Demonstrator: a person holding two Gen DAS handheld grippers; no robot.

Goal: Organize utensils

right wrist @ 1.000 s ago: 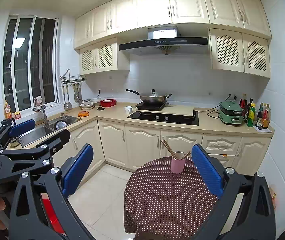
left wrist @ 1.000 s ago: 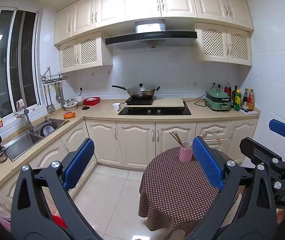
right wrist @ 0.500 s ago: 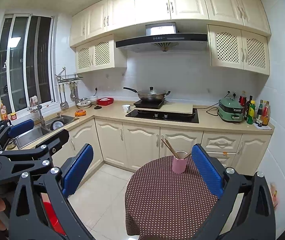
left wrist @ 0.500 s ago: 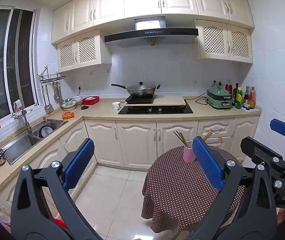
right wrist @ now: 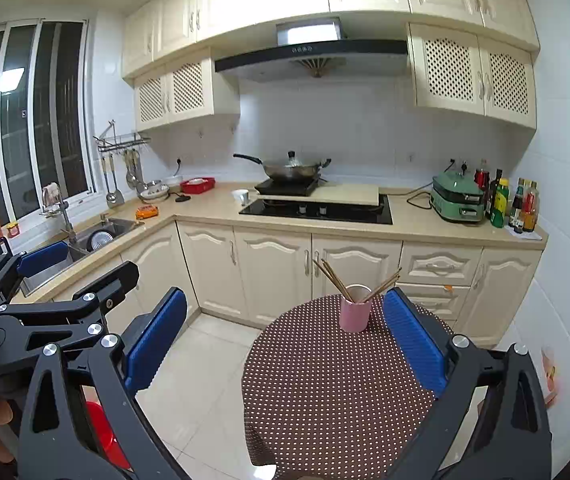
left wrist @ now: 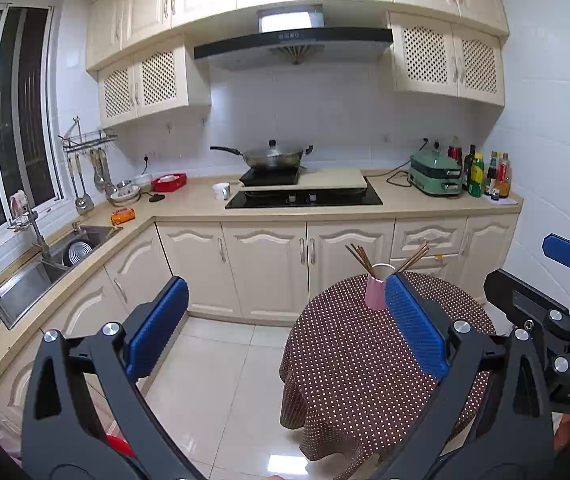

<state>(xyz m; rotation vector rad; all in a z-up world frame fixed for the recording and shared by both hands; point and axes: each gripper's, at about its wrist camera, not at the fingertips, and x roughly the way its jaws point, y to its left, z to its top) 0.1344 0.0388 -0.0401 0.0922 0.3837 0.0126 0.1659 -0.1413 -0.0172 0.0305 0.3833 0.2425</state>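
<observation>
Both grippers are held up in the air, well back from a round table point(right wrist: 325, 400) with a dotty brown cloth. The left gripper point(left wrist: 285, 332) has its two blue fingers spread wide, and nothing is between them. The right gripper point(right wrist: 285, 336) is spread wide too, and it holds nothing.

Ahead of the right gripper, a little toward its right finger, a pink cup point(right wrist: 355, 308) stands upright on the far part of the table. From the left gripper, the cup sits just behind the tip of the right finger. Brown chopsticks point(right wrist: 333, 278) stand in the cup. Some lean left and some lean right, so they fan out. The cup keeps them together and off the cloth.

No other chopsticks lie on the cloth that I can see. So the tidy-up may be finished, or there may be more to fetch from somewhere hidden. The wide fingers fit both.
</observation>
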